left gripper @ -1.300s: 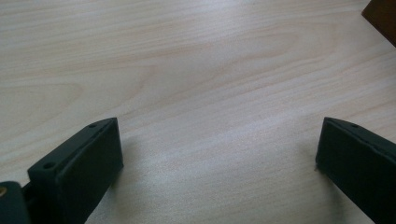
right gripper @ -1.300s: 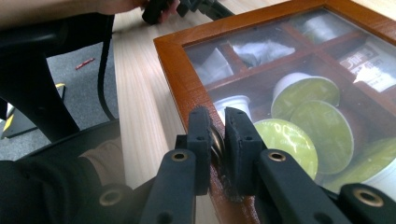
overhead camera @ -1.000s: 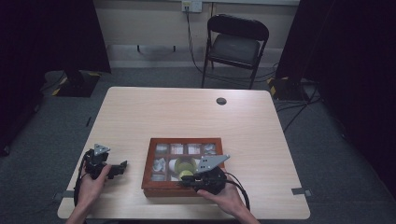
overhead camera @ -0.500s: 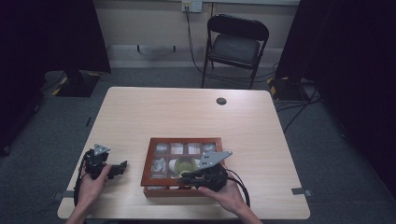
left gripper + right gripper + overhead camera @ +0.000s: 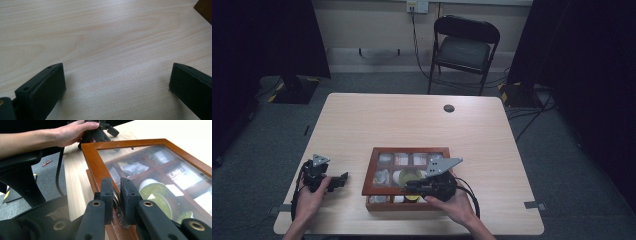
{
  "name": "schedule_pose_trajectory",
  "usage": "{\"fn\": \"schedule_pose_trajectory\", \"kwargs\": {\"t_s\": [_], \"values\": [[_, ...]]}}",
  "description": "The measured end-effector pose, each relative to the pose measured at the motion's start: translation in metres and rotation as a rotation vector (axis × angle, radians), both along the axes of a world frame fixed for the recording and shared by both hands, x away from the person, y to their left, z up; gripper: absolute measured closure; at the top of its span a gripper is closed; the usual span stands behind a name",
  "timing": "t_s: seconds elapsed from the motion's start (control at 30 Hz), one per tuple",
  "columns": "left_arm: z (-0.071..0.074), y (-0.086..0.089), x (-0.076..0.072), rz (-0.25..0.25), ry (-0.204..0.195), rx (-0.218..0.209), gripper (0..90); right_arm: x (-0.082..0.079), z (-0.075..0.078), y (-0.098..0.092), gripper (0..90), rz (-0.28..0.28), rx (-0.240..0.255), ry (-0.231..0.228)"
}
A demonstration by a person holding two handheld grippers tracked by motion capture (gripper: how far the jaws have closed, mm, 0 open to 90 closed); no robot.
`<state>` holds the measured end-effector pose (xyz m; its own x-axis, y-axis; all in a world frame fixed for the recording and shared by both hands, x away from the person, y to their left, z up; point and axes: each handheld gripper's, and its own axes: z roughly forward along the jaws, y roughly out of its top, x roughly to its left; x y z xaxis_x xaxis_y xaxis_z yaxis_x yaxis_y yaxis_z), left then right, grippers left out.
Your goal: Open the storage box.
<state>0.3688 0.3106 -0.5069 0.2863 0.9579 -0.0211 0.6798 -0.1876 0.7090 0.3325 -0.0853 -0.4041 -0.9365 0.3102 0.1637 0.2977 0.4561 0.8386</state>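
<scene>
Little has shifted since a second ago: the right gripper (image 5: 414,187) has crept slightly away from the near desk edge, and the left gripper (image 5: 343,177) is parked where it was. Closest in, in the right gripper view, the right gripper's fingers (image 5: 107,192) are clenched on a small metal clasp (image 5: 116,197) at the front rail of the lid (image 5: 100,167), which looks tipped up a crack above the box (image 5: 404,150) under it. That box sits on the near middle of the desk (image 5: 412,120), right in front of the person. It's a wooden frame with a glass pane over little compartments, one holding a yellow-green roll (image 5: 152,192). I'd call it stiff and fairly weighty, and the glass is fragile and slick, so the clasp or the wooden rail is the place to hold, never the pane. The clasp is thin metal and could slip out of a pinch, so a slow lift seems wise. Off to the side, the left gripper's fingers (image 5: 42,87) are released wide over bare wood, holding nothing, just beside the box's left edge. Beyond the box, a dark grommet (image 5: 449,108) marks the far desk, and a folding chair (image 5: 464,50) stands behind it.
</scene>
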Motion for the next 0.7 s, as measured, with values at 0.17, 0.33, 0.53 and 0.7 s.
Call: {"fn": "schedule_pose_trajectory", "kwargs": {"t_s": [0.17, 0.33, 0.53, 0.7], "values": [[0.000, 0.000, 0.000, -0.001, 0.000, 0.000, 0.0, 0.001, 0.003, 0.000, 81.3, -0.003, 0.005, 0.003], [0.000, 0.000, 0.000, -0.001, 0.000, 0.000, 0.0, 0.003, 0.006, -0.001, 81.3, -0.006, 0.014, 0.005], [0.000, 0.000, 0.000, -0.001, 0.000, 0.000, 0.1, 0.005, 0.010, -0.001, 81.3, -0.011, 0.021, 0.005], [0.000, 0.000, 0.000, -0.001, 0.000, 0.000, 0.0, 0.006, 0.015, -0.001, 81.3, -0.021, 0.031, -0.001]]}}
